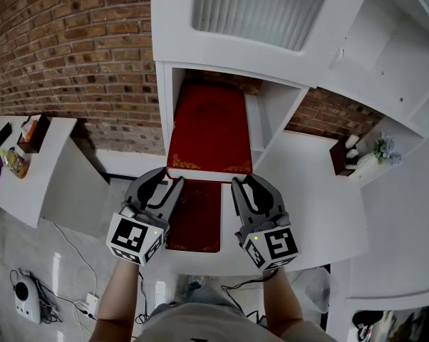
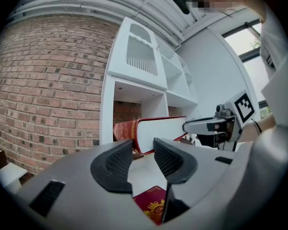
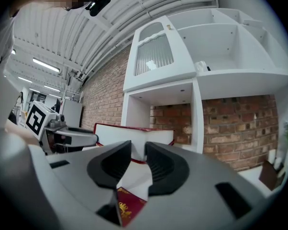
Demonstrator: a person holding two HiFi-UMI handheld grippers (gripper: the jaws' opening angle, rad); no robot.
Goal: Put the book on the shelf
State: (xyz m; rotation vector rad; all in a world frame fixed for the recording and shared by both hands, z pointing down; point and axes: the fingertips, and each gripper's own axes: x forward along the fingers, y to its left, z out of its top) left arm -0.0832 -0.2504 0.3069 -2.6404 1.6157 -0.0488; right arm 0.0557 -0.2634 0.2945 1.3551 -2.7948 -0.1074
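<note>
Closest to me, a thin red booklet (image 1: 195, 219) with a gold crest lies flat on the white tabletop (image 1: 311, 198), under and between my two claws. It plays no part in this, as far as I can judge.

My left claw (image 2: 143, 150) and right claw (image 3: 138, 152) both stand parted with nothing between the pads. I hold them level and side by side, one aimed at each near corner of the book (image 1: 211, 130). They look just short of it, though I can't tell from above whether a tip touches. I judge that spacing suits a square push on the near edge, so the book slides in straight rather than skewing.

The book lies flat, its far part inside the lowest compartment of the white shelf (image 1: 275, 105) and its near end jutting out over the tabletop. Flat seems the sensible way in, since the opening is wide and the book broad.

It is a thick hardback with a deep red cover, gold ornament at the near corners, a white page block and a gold-banded spine on my left. Brick wall shows behind the compartment.
</note>
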